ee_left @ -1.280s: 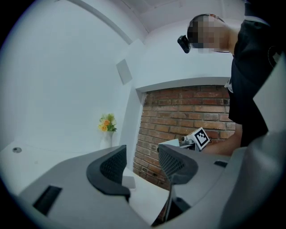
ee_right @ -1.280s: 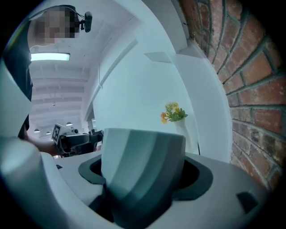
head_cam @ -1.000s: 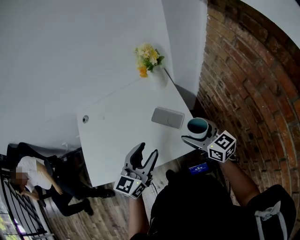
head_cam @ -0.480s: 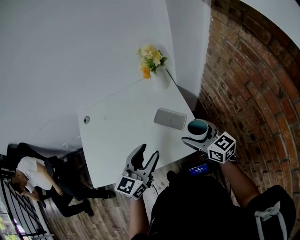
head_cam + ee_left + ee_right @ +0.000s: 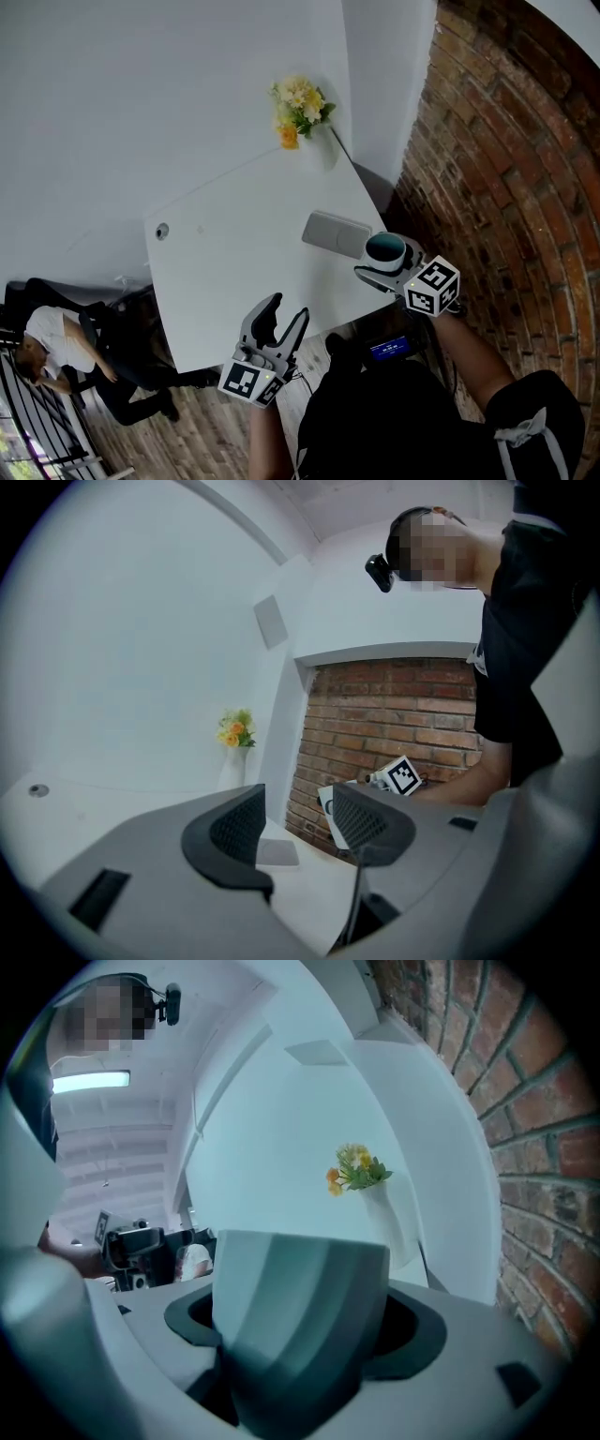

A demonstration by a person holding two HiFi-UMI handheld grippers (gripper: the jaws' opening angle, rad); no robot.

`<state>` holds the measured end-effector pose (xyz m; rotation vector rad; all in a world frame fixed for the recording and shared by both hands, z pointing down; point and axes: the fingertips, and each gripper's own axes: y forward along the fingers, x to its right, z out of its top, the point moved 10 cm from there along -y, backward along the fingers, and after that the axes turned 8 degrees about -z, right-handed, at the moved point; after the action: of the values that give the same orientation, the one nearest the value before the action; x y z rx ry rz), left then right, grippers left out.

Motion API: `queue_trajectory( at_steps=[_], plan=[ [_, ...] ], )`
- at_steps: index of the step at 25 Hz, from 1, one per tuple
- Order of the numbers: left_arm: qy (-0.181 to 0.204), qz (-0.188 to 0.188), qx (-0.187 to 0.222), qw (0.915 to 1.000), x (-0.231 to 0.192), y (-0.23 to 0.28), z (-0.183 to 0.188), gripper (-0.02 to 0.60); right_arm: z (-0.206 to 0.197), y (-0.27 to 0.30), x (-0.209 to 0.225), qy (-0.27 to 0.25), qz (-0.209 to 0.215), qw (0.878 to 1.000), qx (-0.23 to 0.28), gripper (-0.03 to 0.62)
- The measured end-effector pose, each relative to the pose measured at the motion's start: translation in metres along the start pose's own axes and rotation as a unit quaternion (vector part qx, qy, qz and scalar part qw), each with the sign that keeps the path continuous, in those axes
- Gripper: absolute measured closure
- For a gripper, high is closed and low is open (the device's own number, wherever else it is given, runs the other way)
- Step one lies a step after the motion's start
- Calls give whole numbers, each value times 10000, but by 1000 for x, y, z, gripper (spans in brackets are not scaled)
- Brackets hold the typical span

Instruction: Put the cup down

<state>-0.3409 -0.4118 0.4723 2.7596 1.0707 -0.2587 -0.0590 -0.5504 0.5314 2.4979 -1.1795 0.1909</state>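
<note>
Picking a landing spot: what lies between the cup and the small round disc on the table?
Head view: a grey pad near the cup, then bare table up to the disc.

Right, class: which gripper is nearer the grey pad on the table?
Right. The right gripper, shut on the cup, is just beside the grey pad, at its right end. The left gripper, open, is farther off at the near edge of the table.

Bright, even light; fisheye-warped, dark-vignetted edges.

Cup walls hidden behind right gripper; small round object unidentifiable.
</note>
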Motion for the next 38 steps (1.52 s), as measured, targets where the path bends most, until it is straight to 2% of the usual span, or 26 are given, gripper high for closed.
queue_trajectory(
  at_steps=[8, 16, 22, 28, 33, 38],
  plan=[
    [-146, 274, -24, 9995, -6, 9, 1, 350, -22, 79, 42, 138, 11, 9999, -65, 180],
    [-195, 423, 130, 9988, -17, 9, 11, 350, -31, 143, 55, -492, -132, 9986, -116, 180],
    [-284, 755, 20, 9967, -25, -1, 4, 350, -35, 153, 46, -969, -139, 9951, 132, 180],
    [-269, 580, 112, 9979, -23, 5, 8, 350, -43, 136, 38, -1437, -190, 9893, 148, 180],
    [-328, 596, 159, 9976, -20, 5, 8, 350, -55, 124, 32, -1864, -122, 9824, -92, 180],
    [-235, 597, 68, 9979, -15, 5, 9, 350, -58, 123, 31, -2026, -207, 9789, -161, 179]
  ],
)
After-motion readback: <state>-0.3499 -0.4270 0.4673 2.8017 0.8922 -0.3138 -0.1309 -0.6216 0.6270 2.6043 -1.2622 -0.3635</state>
